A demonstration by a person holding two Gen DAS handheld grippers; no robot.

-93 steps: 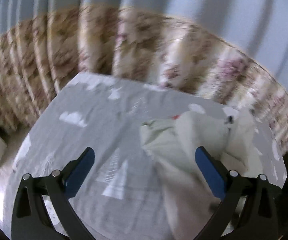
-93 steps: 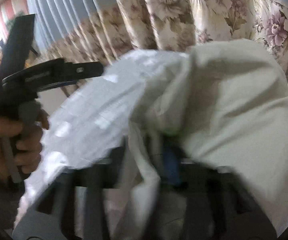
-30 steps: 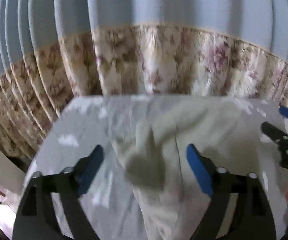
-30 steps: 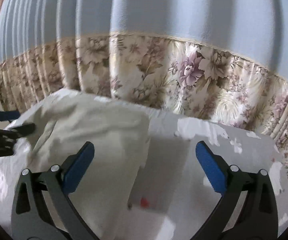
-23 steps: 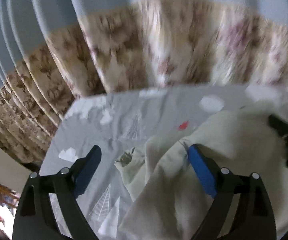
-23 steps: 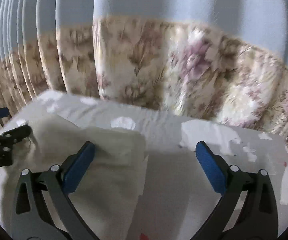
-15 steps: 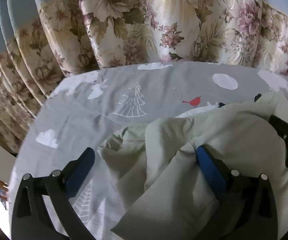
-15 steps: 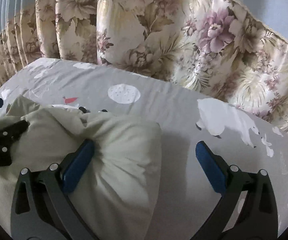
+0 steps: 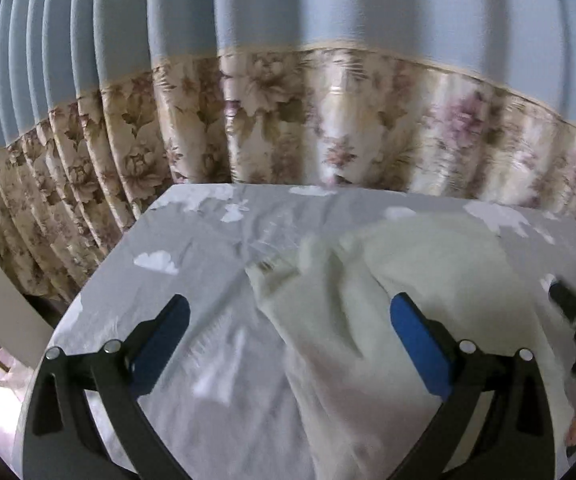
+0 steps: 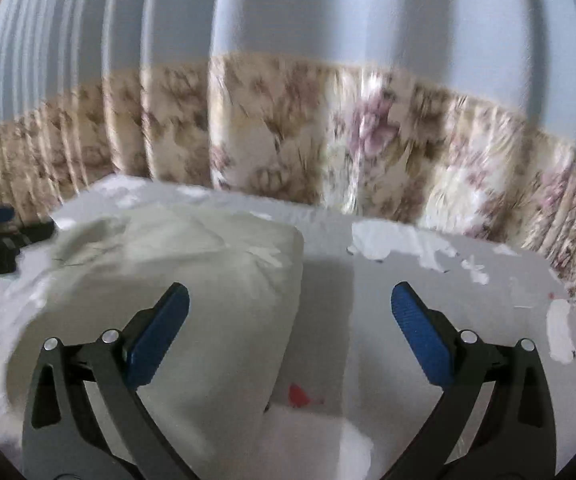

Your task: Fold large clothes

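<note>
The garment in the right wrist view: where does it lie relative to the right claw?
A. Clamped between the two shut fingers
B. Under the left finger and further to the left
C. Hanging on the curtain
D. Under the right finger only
B: the pale garment lies on the grey cloth beneath the left finger of the open right claw and spreads leftward, while the right finger is over bare cloth.
</note>
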